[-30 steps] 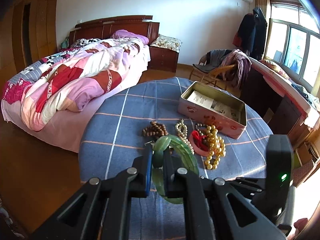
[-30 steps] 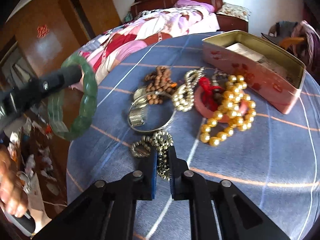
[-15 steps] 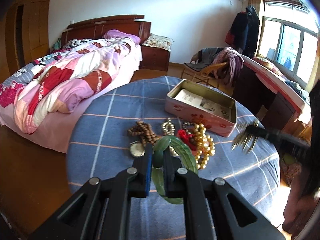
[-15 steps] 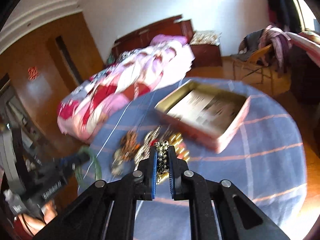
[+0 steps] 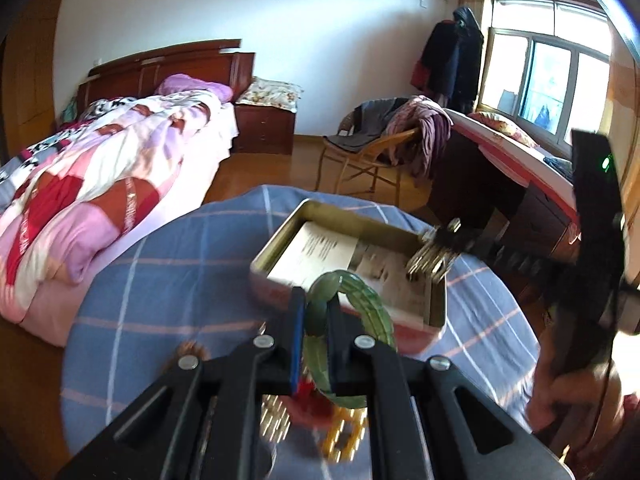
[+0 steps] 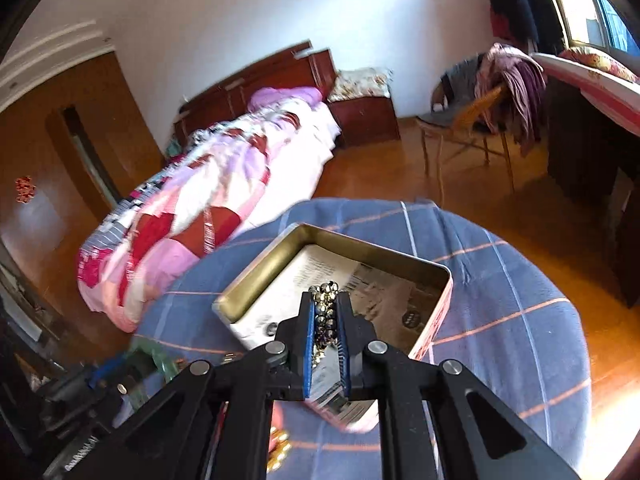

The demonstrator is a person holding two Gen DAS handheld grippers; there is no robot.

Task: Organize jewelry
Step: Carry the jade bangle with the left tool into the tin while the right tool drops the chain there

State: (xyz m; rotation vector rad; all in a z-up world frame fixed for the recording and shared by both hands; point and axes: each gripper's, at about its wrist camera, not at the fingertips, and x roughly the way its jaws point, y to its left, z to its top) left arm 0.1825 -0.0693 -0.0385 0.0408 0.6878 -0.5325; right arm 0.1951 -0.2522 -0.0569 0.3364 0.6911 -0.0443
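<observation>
1. Left gripper [image 5: 316,320]: tilted downward over the near side of the table; its jaws are closed on the green bangle [image 5: 362,304], blue pads pressing the ring's near-left part.
2. Green bangle: held on edge, clear of the cloth. The ring arcs up and to the right of the jaws, its top overlapping the near wall of the tin in the left wrist view.
3. Right gripper [image 6: 325,320]: also tilted downward, with its tips above the open tin. Its jaws are nearly closed, clamped on the metal bead bracelet [image 6: 325,304].
4. Metal bead bracelet: a bunched strand of silvery-gold beads, its length running along the fingers; a cluster protrudes beyond the fingertips. In the left wrist view it hangs as a blurred bunch over the tin's far right corner.
5. Tin [image 6: 256,276]: rectangular, open, pink outside and gold inside, set diagonally on the table. Printed paper [image 6: 316,268] lines its floor.
6. Table [image 6: 500,320]: round, covered with blue cloth with pale check lines.
7. Remaining jewellery: gold beads [image 5: 344,428] and a red item [image 5: 310,394] lie on the cloth under the left gripper, blurred.
8. Surroundings: bed with pink patchwork quilt [image 5: 100,184], chair draped with clothes [image 5: 392,136].
</observation>
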